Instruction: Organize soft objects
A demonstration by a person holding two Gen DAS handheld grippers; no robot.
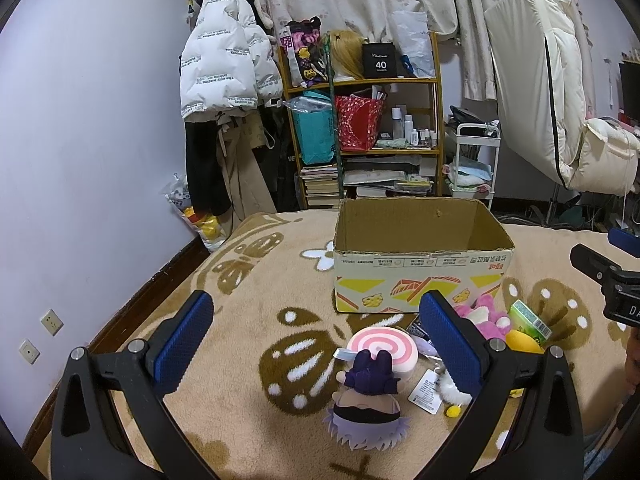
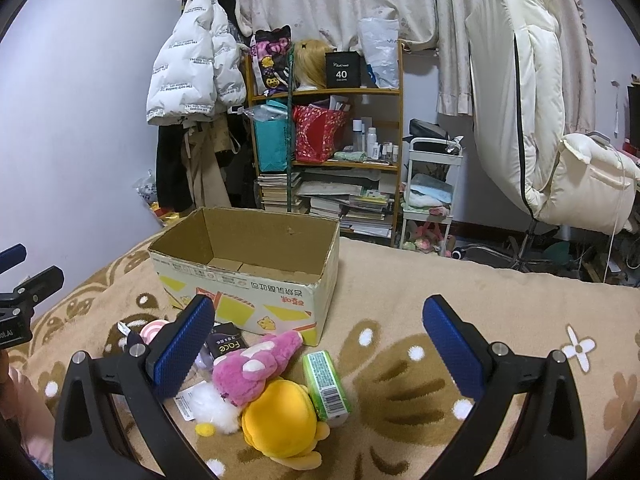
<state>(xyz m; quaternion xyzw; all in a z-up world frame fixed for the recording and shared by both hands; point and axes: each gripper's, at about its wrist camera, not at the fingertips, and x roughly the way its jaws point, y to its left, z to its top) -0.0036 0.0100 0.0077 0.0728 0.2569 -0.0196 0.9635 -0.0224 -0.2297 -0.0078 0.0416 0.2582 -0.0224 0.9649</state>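
Observation:
An open cardboard box (image 1: 420, 276) (image 2: 244, 280) stands empty on the beige patterned blanket (image 1: 248, 360). In front of it lie soft toys: a purple-haired doll (image 1: 366, 400), a pink swirl lollipop plush (image 1: 382, 348), a pink plush (image 2: 256, 364) (image 1: 486, 318), a yellow plush (image 2: 282, 420) and a white fluffy toy (image 2: 212, 402). My left gripper (image 1: 316, 344) is open, its jaws either side of the doll and lollipop, above them. My right gripper (image 2: 318, 352) is open above the pink and yellow plush.
A green carton (image 2: 326, 386) lies beside the yellow plush, a black "Face" packet (image 2: 226, 346) near the box. Behind the bed stand a cluttered shelf (image 1: 360, 120), hanging coats (image 1: 224, 80), a white trolley (image 2: 432, 192) and a cream chair (image 2: 540, 120).

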